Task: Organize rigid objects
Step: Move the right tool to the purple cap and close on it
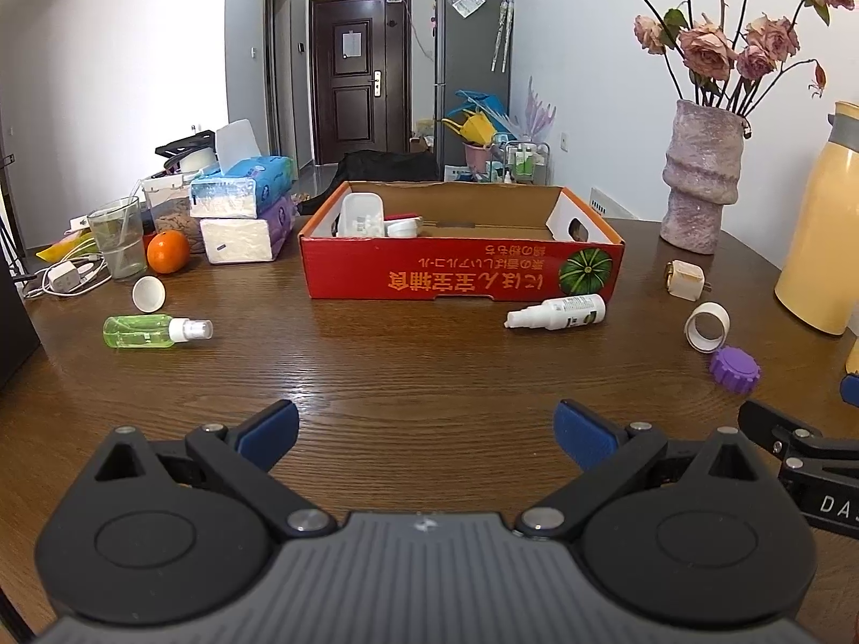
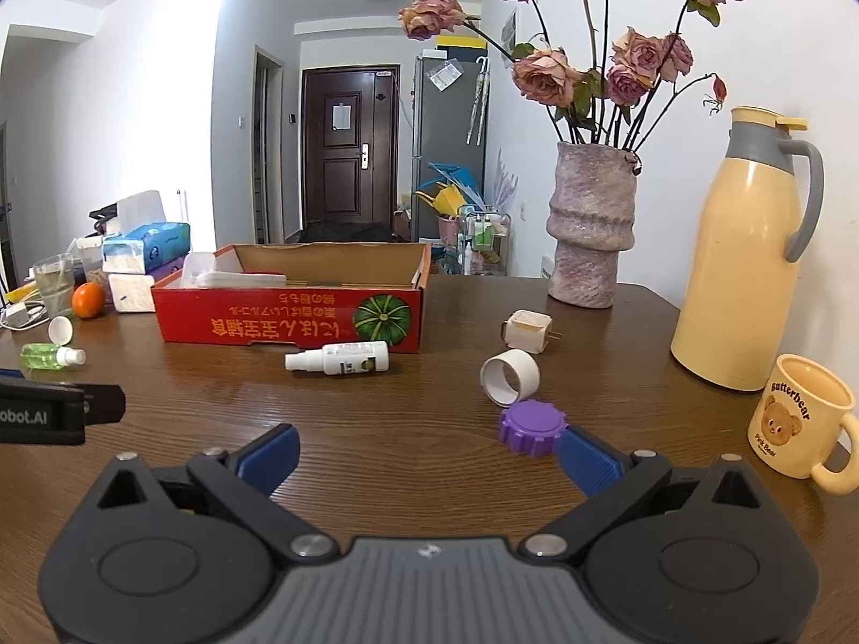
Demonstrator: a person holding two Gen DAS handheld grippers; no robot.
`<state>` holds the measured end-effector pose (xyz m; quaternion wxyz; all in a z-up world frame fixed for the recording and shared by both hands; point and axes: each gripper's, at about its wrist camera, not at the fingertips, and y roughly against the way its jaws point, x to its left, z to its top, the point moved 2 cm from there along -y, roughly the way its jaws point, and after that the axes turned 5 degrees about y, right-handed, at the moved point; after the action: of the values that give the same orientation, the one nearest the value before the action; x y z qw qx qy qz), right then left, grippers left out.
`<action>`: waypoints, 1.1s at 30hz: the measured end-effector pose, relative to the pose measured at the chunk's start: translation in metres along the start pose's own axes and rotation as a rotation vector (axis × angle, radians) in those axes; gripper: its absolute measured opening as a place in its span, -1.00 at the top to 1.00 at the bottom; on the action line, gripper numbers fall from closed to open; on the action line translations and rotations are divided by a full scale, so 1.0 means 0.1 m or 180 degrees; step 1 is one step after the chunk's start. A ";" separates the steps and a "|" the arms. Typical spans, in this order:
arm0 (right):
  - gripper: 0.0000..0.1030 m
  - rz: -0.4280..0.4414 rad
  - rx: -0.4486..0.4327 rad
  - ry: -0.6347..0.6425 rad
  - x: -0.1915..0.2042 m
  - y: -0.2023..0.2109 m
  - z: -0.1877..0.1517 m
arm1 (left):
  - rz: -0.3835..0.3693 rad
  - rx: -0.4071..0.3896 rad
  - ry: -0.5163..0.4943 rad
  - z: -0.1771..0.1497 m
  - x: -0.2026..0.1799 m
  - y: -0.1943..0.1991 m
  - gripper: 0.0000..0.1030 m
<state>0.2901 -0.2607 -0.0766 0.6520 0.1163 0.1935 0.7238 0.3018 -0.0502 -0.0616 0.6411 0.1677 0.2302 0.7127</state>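
Purple cap [image 2: 531,425] touches right gripper [image 2: 427,445] fingertip.

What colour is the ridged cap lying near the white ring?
Purple. The ridged cap shows best in the right wrist view, by the white ring.

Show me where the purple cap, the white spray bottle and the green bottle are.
purple cap [image 2: 531,425]: right wrist view, on its flat top.
white spray bottle [image 2: 349,358]: right wrist view, middle of its labelled body.
green bottle [image 1: 140,331]: left wrist view, middle of its clear green body.
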 end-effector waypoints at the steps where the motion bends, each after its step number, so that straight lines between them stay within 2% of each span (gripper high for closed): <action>1: -1.00 0.0002 0.0010 -0.0001 -0.02 -0.01 0.00 | 0.0002 0.0008 -0.0001 0.00 -0.01 -0.01 -1.00; 9: -1.00 -0.0019 0.0075 0.0035 -0.19 -0.08 0.02 | 0.0003 0.0072 -0.0041 0.03 -0.16 -0.12 -1.00; 23: -1.00 -0.0057 0.0211 0.0058 -0.45 -0.34 0.06 | -0.0325 0.0130 -0.0151 0.12 -0.45 -0.37 -1.00; 33: -1.00 -0.0038 0.0304 0.0089 -0.54 -0.58 0.09 | -0.0474 0.0141 -0.0185 0.22 -0.54 -0.56 -1.00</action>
<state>0.3524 -0.3087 -0.0890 0.6473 0.1360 0.2375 0.7114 0.3672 -0.0969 -0.0703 0.6949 0.1849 0.2390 0.6525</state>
